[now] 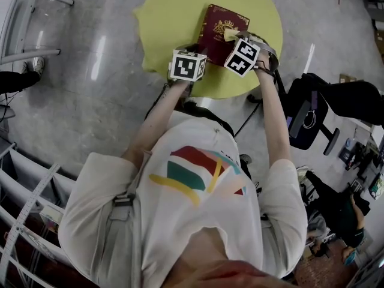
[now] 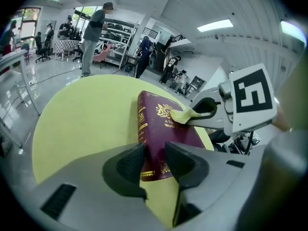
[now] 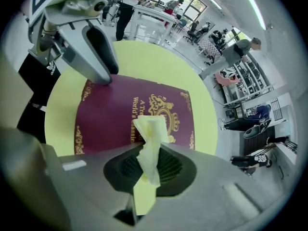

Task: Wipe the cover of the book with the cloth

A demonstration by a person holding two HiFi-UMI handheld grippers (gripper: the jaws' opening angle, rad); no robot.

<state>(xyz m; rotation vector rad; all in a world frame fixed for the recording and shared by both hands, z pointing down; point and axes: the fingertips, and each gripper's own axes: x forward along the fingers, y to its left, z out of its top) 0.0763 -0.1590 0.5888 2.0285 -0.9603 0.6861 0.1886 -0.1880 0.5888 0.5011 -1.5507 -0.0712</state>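
Maroon hardcover book [image 1: 217, 38] looks stiff and weighty; left gripper [image 2: 155, 159] clamps its spine corner, while right gripper [image 3: 149, 167] pinches the soft, limp cloth [image 3: 152, 129].

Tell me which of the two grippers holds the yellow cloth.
The right gripper: its jaws pinch the cloth, while the left gripper clamps the book at its corner.

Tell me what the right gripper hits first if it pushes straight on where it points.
Likely the book, on its cover: the cloth in the right gripper would press there first.
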